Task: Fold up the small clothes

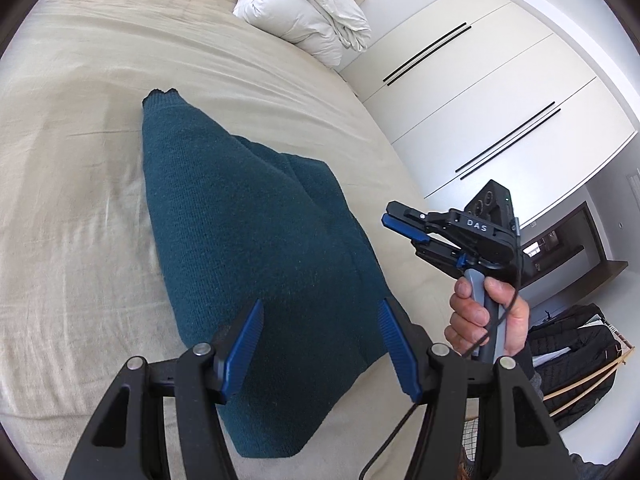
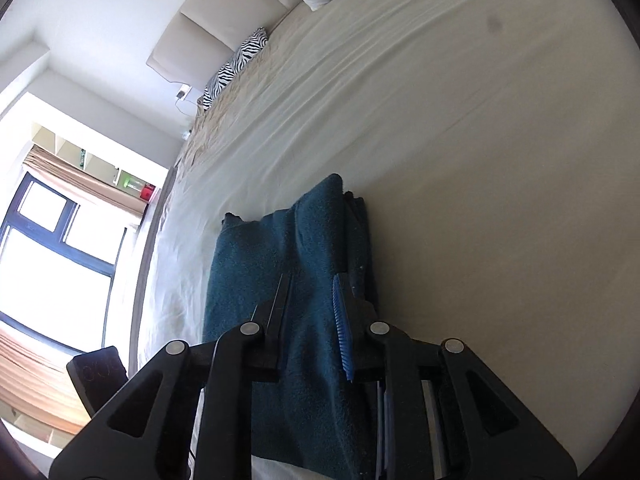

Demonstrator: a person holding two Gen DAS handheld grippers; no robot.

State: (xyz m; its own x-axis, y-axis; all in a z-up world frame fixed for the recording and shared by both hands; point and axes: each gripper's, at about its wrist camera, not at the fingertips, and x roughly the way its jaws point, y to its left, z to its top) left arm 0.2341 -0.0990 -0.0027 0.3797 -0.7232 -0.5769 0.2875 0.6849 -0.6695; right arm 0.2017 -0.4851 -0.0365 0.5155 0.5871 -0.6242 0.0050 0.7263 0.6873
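Left tool [image 1: 320, 350] at frame bottom, jaws wide, empty, over folded teal knit sweater [image 1: 256, 248] lying mid-frame on cream bed [image 1: 80, 184]. Right tool [image 1: 400, 228] centre right: narrow gap, holding nothing. Next fold: pinch both near corners evenly, lift low.

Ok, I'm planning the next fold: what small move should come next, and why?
Probably lower the left claw onto the near edge of the teal sweater: it hangs open above the knit, the right claw is empty, and the sweater lies long.
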